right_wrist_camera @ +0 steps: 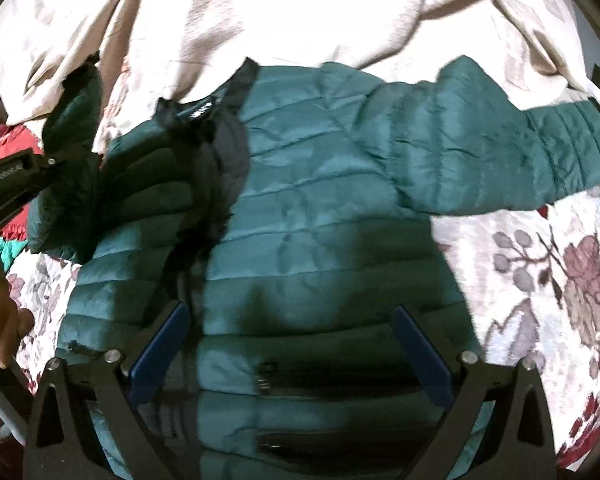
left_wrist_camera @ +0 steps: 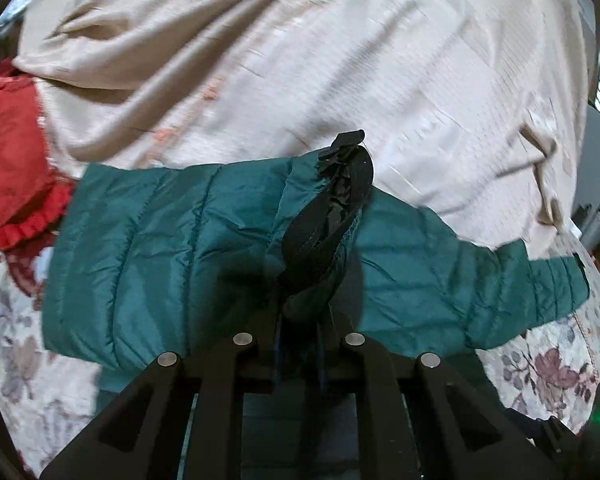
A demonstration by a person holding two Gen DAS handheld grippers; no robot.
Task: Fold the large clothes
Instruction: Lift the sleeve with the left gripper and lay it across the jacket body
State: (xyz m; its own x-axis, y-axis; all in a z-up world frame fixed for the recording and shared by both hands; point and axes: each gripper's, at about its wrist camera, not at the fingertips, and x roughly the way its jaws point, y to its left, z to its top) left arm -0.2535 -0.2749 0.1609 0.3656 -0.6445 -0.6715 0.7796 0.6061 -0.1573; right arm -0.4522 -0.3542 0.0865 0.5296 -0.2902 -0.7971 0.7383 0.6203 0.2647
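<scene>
Floral bedspread [right_wrist_camera: 560,280], green jacket [right_wrist_camera: 320,240] under open right tool [right_wrist_camera: 292,344]

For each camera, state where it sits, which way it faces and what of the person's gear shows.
Left wrist: behind the left tongs, shut on the green jacket, facing the beige cloth.
Right wrist: behind the open right tongs, above the jacket's front; the left tongs enter at left.
Shared: jacket, beige cloth, floral bedspread.

Floral bedspread [right_wrist_camera: 540,280] carries teal puffer jacket [right_wrist_camera: 320,208], beige cloth [left_wrist_camera: 300,60], red garment [left_wrist_camera: 8,152].
</scene>
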